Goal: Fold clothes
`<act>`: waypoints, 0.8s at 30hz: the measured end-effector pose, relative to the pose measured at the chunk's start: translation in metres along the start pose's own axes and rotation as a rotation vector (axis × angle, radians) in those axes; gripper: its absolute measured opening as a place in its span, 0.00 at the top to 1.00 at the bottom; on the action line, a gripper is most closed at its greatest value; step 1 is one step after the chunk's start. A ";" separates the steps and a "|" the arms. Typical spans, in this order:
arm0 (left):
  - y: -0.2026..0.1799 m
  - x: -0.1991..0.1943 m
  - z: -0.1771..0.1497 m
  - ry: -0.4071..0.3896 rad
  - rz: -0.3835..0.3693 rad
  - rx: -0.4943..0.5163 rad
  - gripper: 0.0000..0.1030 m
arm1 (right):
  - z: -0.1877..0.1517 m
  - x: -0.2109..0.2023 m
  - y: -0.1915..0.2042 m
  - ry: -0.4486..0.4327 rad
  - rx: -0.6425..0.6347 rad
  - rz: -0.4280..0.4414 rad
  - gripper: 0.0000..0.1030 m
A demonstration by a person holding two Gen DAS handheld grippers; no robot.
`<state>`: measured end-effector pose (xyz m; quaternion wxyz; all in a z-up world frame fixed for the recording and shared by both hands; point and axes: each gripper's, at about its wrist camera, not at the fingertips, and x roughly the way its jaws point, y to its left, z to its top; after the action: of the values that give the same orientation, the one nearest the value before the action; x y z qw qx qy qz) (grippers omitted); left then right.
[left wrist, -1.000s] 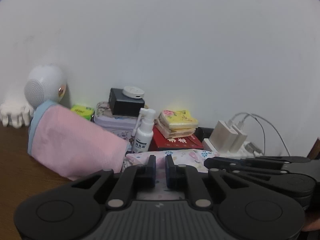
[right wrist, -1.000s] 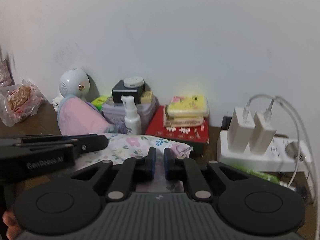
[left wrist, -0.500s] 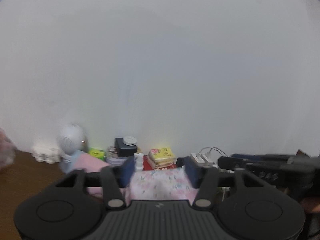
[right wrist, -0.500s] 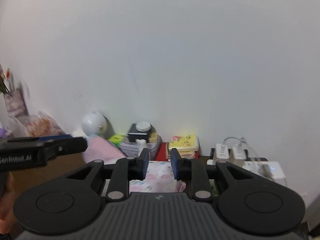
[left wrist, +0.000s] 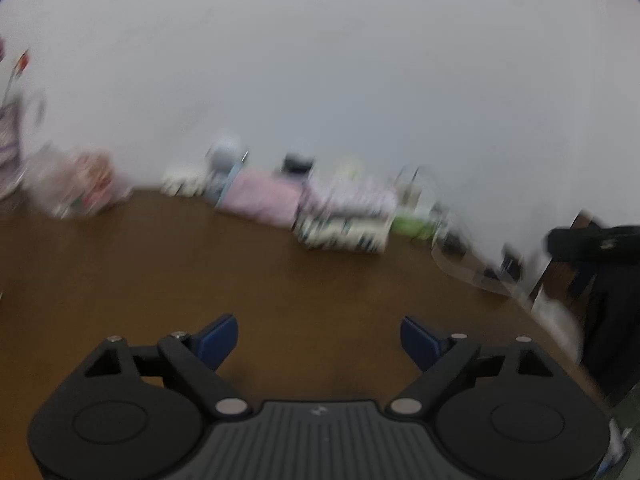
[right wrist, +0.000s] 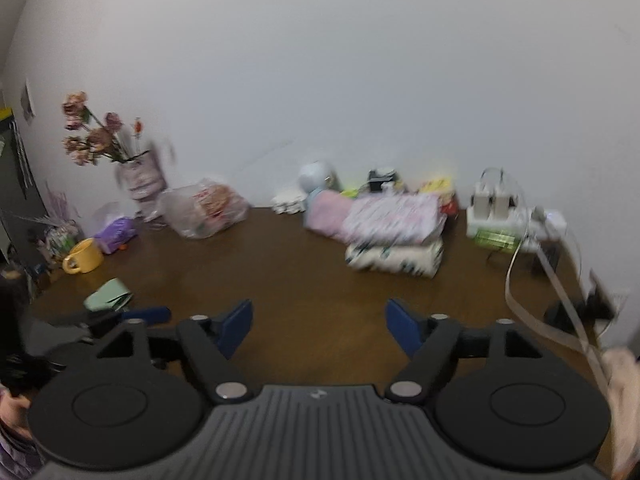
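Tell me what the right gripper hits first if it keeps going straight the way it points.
Probably the bare table: the right gripper, jaws opening and empty, tilts down at it. The folded stack lies farther on, slightly right.

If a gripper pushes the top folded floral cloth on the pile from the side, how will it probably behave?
The floral cloth looks soft, so it would probably crumple or unfold rather than move as one piece. It lies on another folded cloth, so it may slide off. It seems light.
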<state>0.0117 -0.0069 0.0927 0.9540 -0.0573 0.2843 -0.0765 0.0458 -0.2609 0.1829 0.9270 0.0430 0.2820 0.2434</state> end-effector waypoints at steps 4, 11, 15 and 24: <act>0.012 0.006 -0.045 0.049 0.108 -0.031 0.14 | -0.065 0.005 0.019 -0.002 0.054 -0.023 0.13; 0.011 0.015 -0.070 0.026 0.211 0.051 0.14 | -0.136 0.067 0.030 0.056 0.062 -0.202 0.06; 0.017 0.031 -0.071 0.067 0.199 0.012 0.14 | -0.150 0.085 0.033 0.072 0.025 -0.259 0.01; 0.023 0.048 -0.077 0.094 0.211 0.022 0.14 | -0.159 0.107 0.031 0.122 0.010 -0.323 0.00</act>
<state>0.0121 0.0019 -0.0003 0.9429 -0.0132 0.3323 0.0185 0.0237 -0.1916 0.0026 0.9350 -0.0129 0.3422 0.0920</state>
